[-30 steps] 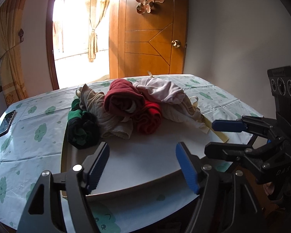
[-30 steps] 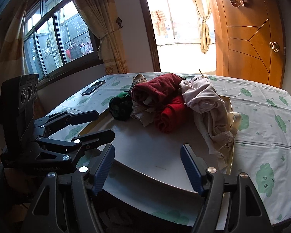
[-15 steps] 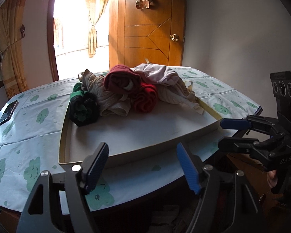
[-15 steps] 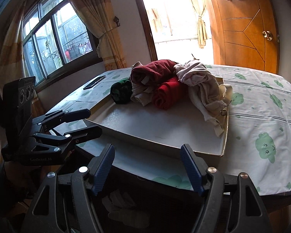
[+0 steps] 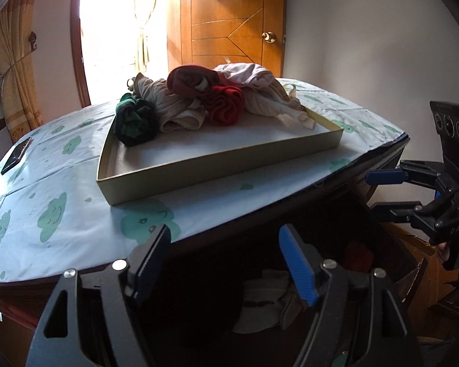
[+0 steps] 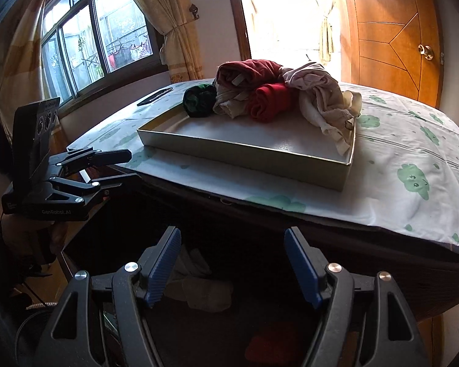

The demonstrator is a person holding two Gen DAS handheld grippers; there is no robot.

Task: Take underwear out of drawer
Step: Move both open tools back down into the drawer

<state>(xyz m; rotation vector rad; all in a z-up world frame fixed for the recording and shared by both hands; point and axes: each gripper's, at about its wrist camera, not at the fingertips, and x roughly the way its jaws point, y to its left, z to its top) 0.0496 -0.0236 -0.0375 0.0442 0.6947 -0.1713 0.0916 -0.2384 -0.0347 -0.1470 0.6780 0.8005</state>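
Observation:
Under the table's front edge the drawer [image 5: 336,214] stands open and dark. A pale crumpled garment [image 5: 266,299] and a red one [image 5: 358,253] lie in it; the right wrist view shows the pale garment [image 6: 205,290] and the red one [image 6: 269,345] too. My left gripper [image 5: 225,235] hangs open over the drawer with nothing between its fingers. My right gripper [image 6: 233,235] is open and empty as well, beside it. On the table a shallow tray [image 5: 217,165] holds a pile of rolled underwear [image 5: 199,98] in dark red, red, green and beige.
A cloud-patterned cloth [image 5: 52,214] covers the table. A dark phone [image 5: 16,154] lies at its left edge. Behind are a wooden door [image 5: 229,30], a bright doorway with curtains and a window [image 6: 91,36]. The table's edge overhangs the drawer.
Both grippers have sunk from above the tray and drawn back below the tabletop's edge, so the open drawer now shows. Their jaws stand as wide as before.

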